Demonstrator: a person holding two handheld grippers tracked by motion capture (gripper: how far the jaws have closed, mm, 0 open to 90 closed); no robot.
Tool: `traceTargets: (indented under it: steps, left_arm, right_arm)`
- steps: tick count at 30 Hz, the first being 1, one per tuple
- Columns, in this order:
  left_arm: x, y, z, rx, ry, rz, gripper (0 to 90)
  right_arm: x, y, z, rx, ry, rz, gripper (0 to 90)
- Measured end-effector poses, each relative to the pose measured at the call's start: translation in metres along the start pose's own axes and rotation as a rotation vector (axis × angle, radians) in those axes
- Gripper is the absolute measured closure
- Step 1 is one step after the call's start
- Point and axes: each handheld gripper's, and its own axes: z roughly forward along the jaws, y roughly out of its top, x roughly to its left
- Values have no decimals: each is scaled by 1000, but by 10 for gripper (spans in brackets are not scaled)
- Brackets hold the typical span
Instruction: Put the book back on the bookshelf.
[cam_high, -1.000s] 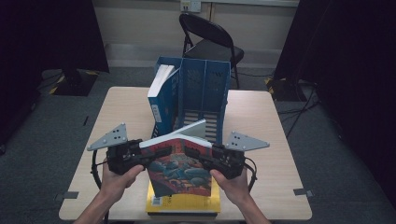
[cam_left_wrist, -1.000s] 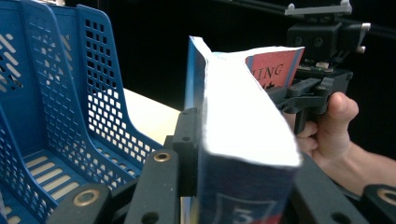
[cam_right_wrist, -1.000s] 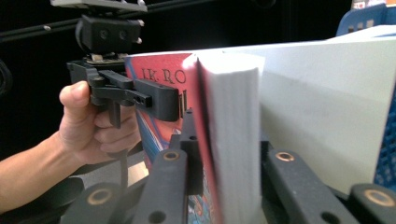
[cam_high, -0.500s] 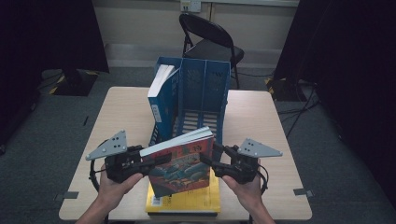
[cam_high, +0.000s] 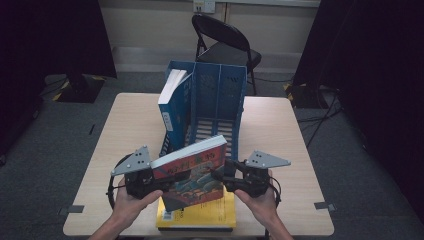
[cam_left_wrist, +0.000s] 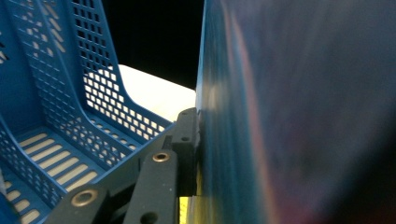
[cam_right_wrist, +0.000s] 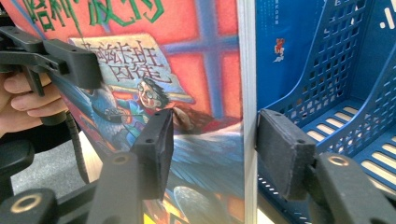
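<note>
Book (cam_high: 192, 172) tipped upright since, blue rack (cam_high: 217, 107) just behind, yellow book (cam_high: 200, 215) beneath

High view: overhead, forward-down, far; tool views: close, level; shared: book (cam_high: 192, 172), blue rack (cam_high: 220, 95)

The held book (cam_right_wrist: 187, 70) carried large green Chinese characters across the top of its red cover, cut off by the frame edge, and below them a pale banner with dark characters that seemed to read 阿兹卡班的囚徒 — legible in the right gripper view. From the high view the same cover showed green lettering too small to make out, and the blue book (cam_high: 171, 102) standing in the file rack (cam_high: 220, 95) bore a small white label on its spine — its print unreadable.
</note>
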Motion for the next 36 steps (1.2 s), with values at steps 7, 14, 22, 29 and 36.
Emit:
traceTargets:
  steps: [7, 14, 22, 29, 36]
  left_arm:
    - [-1, 3, -2, 4, 40, 21, 735]
    - [6, -4, -16, -20, 74, -23, 738]
    - [4, -11, -10, -49, 73, -90, 710]
    - [5, -9, -9, -39, 98, -88, 739]
    - [6, -8, -9, -31, 122, -104, 744]
  right_arm:
    - [-2, 6, 9, 1, -2, -8, 480]
    - [2, 16, 27, -34, 18, -13, 512]
    - [0, 13, 24, -41, 26, 1, 521]
    - [-2, 14, 24, -37, 28, -1, 525]
    - [-4, 11, 23, -8, 44, 9, 464]
